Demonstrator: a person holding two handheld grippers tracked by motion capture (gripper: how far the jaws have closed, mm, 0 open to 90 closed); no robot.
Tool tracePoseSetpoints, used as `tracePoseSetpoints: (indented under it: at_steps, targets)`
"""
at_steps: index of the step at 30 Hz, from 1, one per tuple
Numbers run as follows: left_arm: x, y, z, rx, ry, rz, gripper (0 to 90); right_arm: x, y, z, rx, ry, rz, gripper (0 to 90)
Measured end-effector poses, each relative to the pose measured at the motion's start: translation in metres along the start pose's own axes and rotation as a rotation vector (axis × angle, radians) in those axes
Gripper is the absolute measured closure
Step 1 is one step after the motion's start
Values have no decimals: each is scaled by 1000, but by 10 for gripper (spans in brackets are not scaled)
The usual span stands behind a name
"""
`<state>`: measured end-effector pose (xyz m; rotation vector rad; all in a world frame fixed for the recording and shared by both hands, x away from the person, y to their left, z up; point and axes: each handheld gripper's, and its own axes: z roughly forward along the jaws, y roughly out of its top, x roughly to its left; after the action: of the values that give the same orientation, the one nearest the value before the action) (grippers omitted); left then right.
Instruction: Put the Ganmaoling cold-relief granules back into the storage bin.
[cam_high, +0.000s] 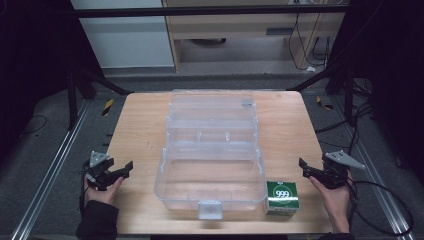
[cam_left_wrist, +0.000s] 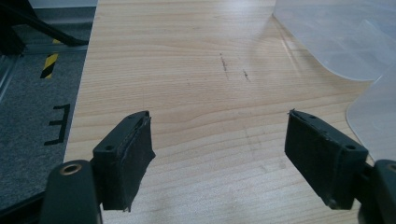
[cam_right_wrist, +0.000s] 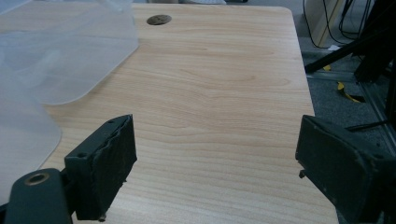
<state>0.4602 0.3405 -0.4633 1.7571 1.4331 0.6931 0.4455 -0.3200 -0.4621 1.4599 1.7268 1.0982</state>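
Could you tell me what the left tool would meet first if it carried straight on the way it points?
Likely nothing: the left tool, open, faces bare table; the clear plastic case lies off to its right.

Wooden table (cam_high: 145, 125), clear plastic box (cam_high: 210, 165), green carton (cam_high: 282, 196)

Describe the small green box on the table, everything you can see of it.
The green box is a small carton that looks like printed cardboard, dark green with a white band along its near edge. Its top shows a white ring around the number 999. It lies flat and closed near the table's front right corner, just right of the clear plastic case, close to or touching it. Neither gripper touches it.
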Motion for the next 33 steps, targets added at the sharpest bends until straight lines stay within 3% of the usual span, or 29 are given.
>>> tracePoseSetpoints:
  at_steps: [7,15,16,21,22,25,28,29,33]
  targets:
    - [-2,0,-2,-4,0,-6,244,0,9,-12,-16,37,-14,135]
    - [-3,-1,-1,15,-12,-2,258,16,30,-23,10,120,-115,130]
    - [-4,-1,0,22,-7,0,258,20,37,-26,9,148,-152,128]
    - [-4,-1,0,25,-3,1,259,25,53,-32,21,193,-188,116]
    - [-4,-1,0,26,-1,1,259,28,61,-33,38,214,-223,103]
    - [-4,-1,0,27,0,4,259,30,66,-34,62,234,-244,93]
    - [-4,-2,1,33,1,0,259,38,74,-35,111,283,-323,75]
    - [-4,-2,1,33,1,0,259,38,74,-35,111,283,-323,75]
    - [-5,-2,2,35,2,9,259,52,75,-35,201,370,-453,57]
